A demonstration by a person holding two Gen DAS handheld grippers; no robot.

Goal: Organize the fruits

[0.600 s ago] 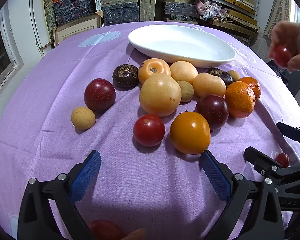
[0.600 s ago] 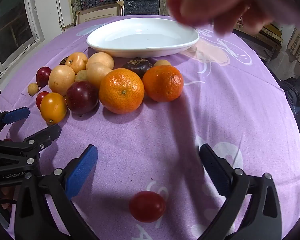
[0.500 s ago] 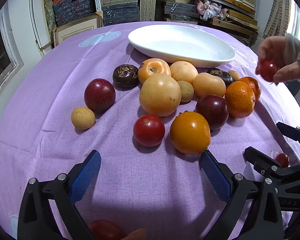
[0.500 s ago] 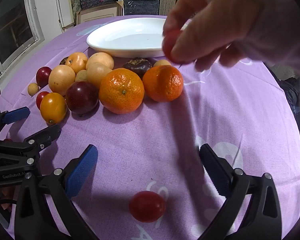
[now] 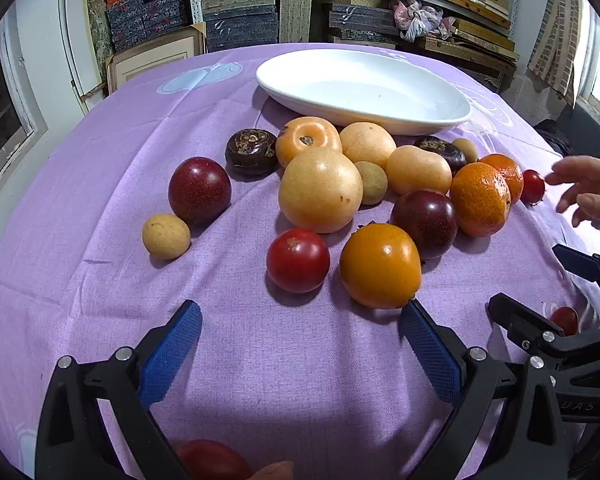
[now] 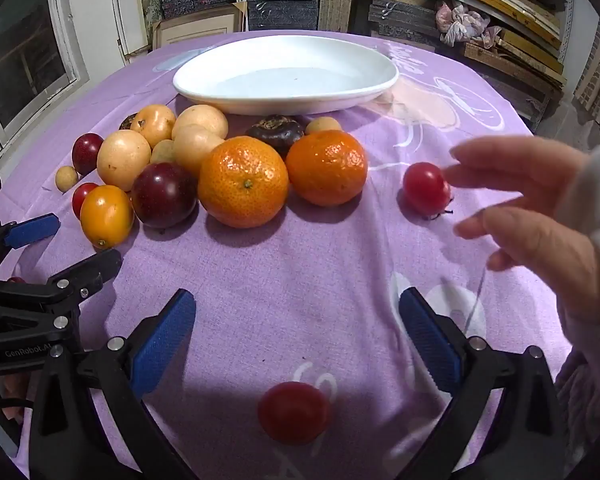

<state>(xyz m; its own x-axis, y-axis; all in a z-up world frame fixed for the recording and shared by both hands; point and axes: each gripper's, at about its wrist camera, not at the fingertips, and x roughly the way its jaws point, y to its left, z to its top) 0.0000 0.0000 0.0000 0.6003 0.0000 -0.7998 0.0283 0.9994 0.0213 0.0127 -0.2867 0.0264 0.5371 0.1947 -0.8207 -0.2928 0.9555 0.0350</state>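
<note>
Room: shelves (image 5: 356,4) stacked with boxes and frames behind a round table.
Surface: purple cloth (image 5: 260,360) with pale printed motifs covers the table.
Left gripper (image 5: 300,340): released, blue pads spread wide, low over bare cloth, holding nothing; its right pad tip sits just beside the orange tomato (image 5: 380,266).
Right gripper (image 6: 296,332): released, pads spread wide, holding nothing; a red tomato (image 6: 294,412) lies on the cloth between and just below its fingers, near the bottom of the right wrist view.
Near left gripper: a round red fruit (image 5: 298,260) beside the orange tomato; a large pale yellow fruit (image 5: 320,190) behind them.
Left side: a small tan fruit (image 5: 166,236) next to a dark red plum (image 5: 199,190), apart from the main cluster.
Cluster: a second plum (image 6: 164,194), two tangerines (image 6: 243,182) (image 6: 327,167) side by side, two dark brown fruits (image 5: 252,152) (image 6: 276,132), and several more yellow ones, touching or nearly so.
Plate (image 6: 284,48): white, oval, at the far side just behind the cluster, nothing in it.
Bare hand (image 6: 540,216): open, fingers spread, above the cloth at the right; its fingertips are just beside a small red tomato (image 6: 426,188) lying on the cloth right of the tangerines. Whether they touch it, I cannot tell.
Bottom edge, left view: another red fruit (image 5: 212,460), partly cut off.
</note>
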